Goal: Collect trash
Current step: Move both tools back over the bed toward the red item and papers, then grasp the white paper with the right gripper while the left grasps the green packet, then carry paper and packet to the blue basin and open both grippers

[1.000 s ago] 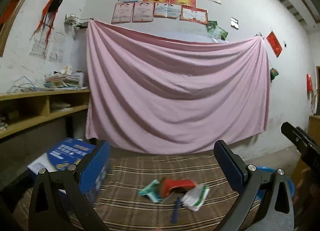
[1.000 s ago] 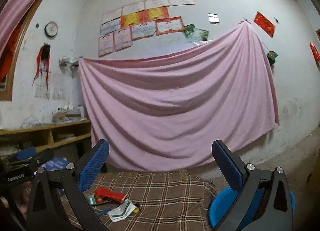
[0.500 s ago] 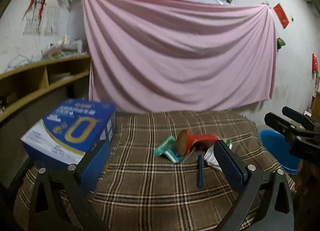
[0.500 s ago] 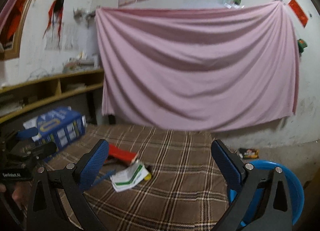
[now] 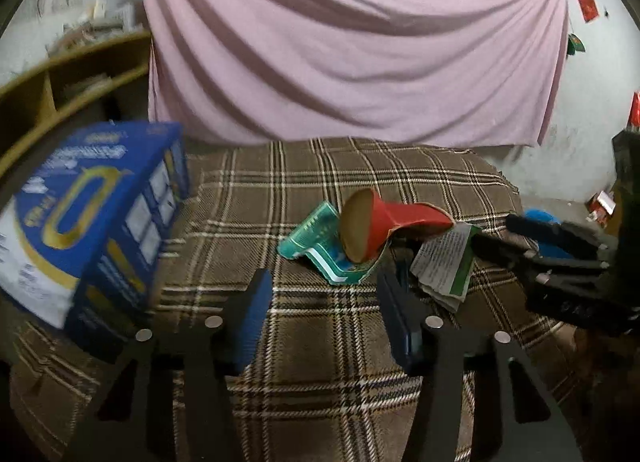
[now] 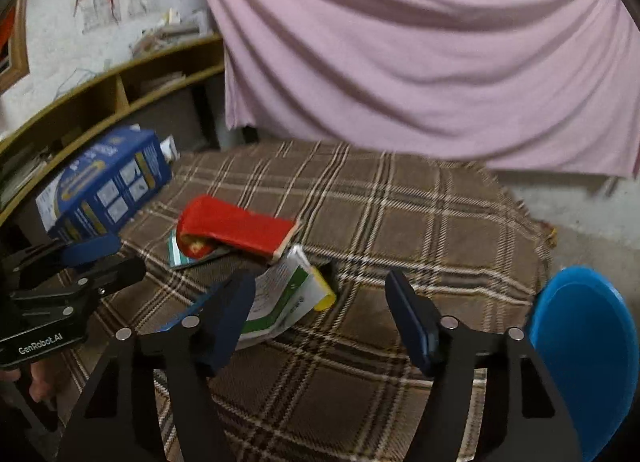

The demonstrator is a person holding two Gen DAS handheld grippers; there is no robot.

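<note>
Left wrist view: the left gripper hangs over the plaid-covered table, its jaws closing with only cloth between them. The trash lies just beyond the tips at mid-table: a red carton atop a teal packet, a white-and-green wrapper to its right.

Right wrist view: the right gripper has jaws closing, nothing pinched. The wrapper lies partly behind its left finger, the carton farther in. A blue bin sits off the table's right edge.

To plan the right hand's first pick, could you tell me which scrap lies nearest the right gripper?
The white-and-green paper packet, just ahead of the right gripper; the red carton and teal wrapper lie farther.
</note>
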